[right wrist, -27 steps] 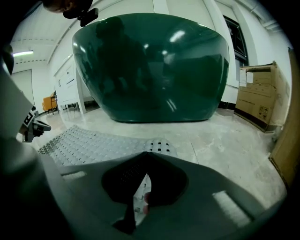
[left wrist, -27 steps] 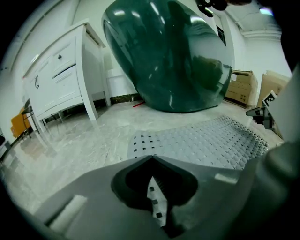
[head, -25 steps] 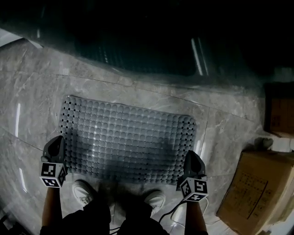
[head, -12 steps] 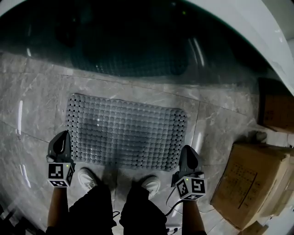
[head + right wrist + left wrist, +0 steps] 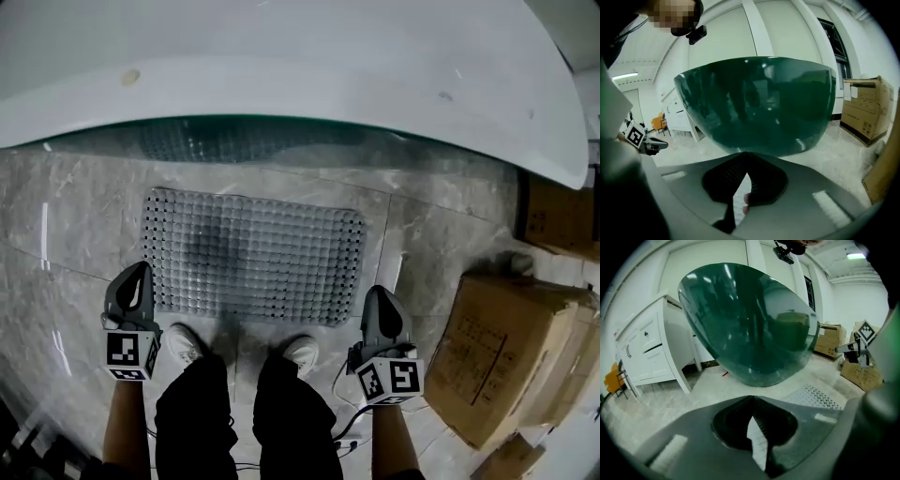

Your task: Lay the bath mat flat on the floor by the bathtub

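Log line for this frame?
bath mat: flat on floor by bathtub | left tool: shut, empty | right tool: shut, empty

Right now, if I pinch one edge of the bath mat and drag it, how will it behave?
Probably floppy: the bath mat is thin, perforated and lies flat, so a pinched edge would likely lift and fold. It looks light. On the glossy floor it might slide, though its unseen underside could grip.
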